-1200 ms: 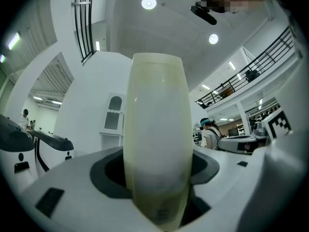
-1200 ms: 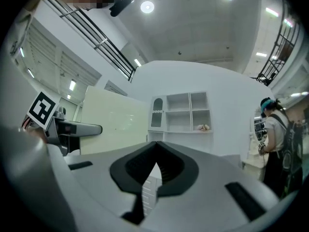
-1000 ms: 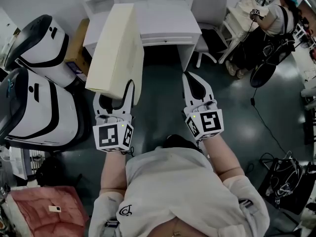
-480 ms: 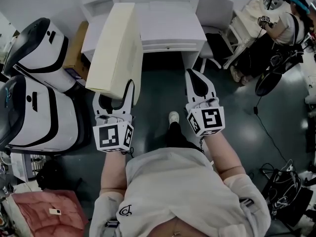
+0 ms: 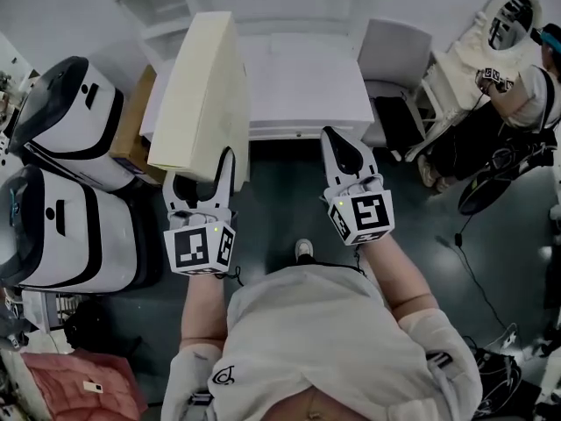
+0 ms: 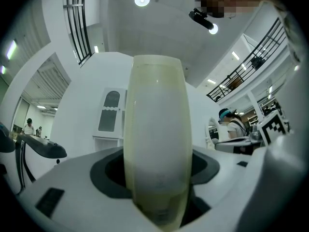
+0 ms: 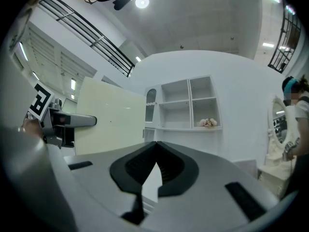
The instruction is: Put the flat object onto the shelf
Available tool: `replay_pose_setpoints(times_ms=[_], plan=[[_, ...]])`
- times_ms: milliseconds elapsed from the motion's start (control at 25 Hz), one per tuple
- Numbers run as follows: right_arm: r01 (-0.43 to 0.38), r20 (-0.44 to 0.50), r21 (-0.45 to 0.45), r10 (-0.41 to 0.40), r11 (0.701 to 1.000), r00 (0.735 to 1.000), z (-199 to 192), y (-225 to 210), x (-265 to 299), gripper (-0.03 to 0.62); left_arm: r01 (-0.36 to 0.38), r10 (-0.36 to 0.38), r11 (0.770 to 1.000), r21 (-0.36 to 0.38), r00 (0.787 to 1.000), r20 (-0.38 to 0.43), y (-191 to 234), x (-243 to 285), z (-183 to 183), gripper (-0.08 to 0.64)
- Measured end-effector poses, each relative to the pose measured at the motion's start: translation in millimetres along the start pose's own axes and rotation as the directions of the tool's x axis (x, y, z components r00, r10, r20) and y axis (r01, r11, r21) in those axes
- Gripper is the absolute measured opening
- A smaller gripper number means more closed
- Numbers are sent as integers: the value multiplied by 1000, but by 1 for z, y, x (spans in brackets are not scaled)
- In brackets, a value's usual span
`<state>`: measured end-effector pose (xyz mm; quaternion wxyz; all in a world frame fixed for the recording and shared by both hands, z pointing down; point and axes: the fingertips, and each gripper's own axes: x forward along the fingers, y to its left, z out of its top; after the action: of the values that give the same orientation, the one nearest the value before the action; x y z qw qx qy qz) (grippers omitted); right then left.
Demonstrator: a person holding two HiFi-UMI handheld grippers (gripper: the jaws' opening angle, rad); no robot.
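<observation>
A large flat cream board (image 5: 202, 95) stands on edge in my left gripper (image 5: 203, 178), whose jaws are shut on its near end. In the left gripper view the board (image 6: 157, 139) fills the middle between the jaws. My right gripper (image 5: 344, 154) is shut with nothing in it; its tips meet in the right gripper view (image 7: 155, 159). That view shows the board (image 7: 108, 117) at the left and a white shelf unit (image 7: 186, 105) with open compartments ahead. The white desk (image 5: 302, 82) under the shelf lies just beyond both grippers in the head view.
Two white and black machines (image 5: 61, 174) stand at the left, beside a brown box (image 5: 131, 130). A white chair (image 5: 394, 77) is right of the desk. A person (image 5: 517, 95) works at a table at the far right. A small pale object (image 7: 208, 123) sits in one shelf compartment.
The desk and shelf have come closer in the head view as both grippers move forward with the board. The person at the right has slid toward the frame's edge.
</observation>
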<state>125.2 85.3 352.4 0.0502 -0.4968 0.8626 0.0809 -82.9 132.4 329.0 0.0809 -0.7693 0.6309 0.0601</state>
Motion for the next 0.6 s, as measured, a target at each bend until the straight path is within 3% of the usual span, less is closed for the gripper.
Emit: replay_pose_setpoints(times_ms=[240, 600], plan=[[-36, -2, -8, 36, 999, 999, -13, -64, 70, 6, -41, 41, 999, -14, 999, 31, 0, 86, -6, 308], [-41, 4, -5, 41, 999, 999, -34, -115, 158, 6, -37, 38, 999, -20, 996, 81, 19, 189, -9, 308]])
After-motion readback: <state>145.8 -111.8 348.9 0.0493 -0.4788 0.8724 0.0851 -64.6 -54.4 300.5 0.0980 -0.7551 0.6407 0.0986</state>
